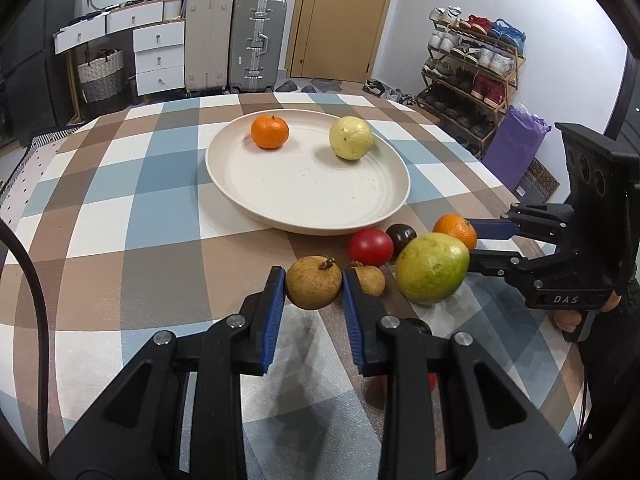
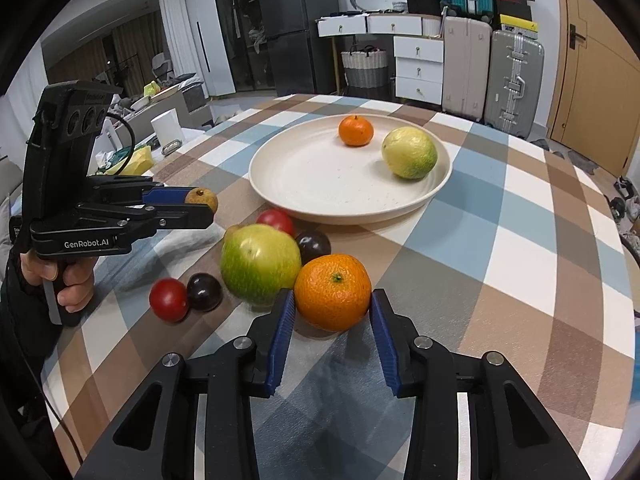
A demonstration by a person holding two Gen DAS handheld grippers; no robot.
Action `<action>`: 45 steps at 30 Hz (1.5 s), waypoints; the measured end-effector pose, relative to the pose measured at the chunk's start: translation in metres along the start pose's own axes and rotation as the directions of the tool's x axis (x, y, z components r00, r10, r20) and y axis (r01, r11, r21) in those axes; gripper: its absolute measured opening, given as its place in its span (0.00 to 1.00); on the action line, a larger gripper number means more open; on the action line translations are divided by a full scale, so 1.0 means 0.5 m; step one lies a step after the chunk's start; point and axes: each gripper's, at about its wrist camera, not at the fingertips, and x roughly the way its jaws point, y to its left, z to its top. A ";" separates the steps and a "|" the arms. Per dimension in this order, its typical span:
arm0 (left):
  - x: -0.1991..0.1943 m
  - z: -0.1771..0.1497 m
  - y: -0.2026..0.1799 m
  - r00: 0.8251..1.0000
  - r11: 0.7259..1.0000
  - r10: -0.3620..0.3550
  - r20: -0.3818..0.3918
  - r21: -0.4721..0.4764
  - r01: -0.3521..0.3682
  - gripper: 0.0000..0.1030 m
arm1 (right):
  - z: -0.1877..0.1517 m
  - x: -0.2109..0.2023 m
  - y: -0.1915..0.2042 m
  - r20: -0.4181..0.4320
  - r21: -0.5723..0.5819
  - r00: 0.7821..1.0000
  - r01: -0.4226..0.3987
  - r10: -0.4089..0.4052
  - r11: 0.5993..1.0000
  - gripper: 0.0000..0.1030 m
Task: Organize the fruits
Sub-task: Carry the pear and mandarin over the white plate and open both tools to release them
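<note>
My left gripper [image 1: 314,286] is shut on a brown longan [image 1: 313,282], held above the checked cloth; it also shows in the right wrist view [image 2: 202,199]. My right gripper [image 2: 332,302] has its blue pads around a tangerine [image 2: 333,291], touching or nearly touching its sides; that tangerine also shows in the left wrist view [image 1: 456,230]. A cream plate [image 1: 304,204] holds a tangerine [image 1: 270,132] and a yellow guava [image 1: 351,138]. A green guava [image 2: 259,264], red tomatoes [image 2: 169,299], dark plums [image 2: 204,291] and a second longan [image 1: 370,280] lie in front of the plate.
The round table has a checked cloth [image 1: 140,208]. Suitcases [image 1: 256,44], white drawers [image 1: 158,56] and a shoe rack [image 1: 472,68] stand beyond it. A white roll [image 2: 166,126] and clutter sit at the far left in the right wrist view.
</note>
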 end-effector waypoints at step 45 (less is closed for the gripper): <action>-0.023 0.045 -0.003 0.970 0.992 0.107 0.218 -0.085 -0.091 0.25 | 0.051 -0.026 -0.021 0.247 0.153 0.963 0.075 -0.112 0.985 0.38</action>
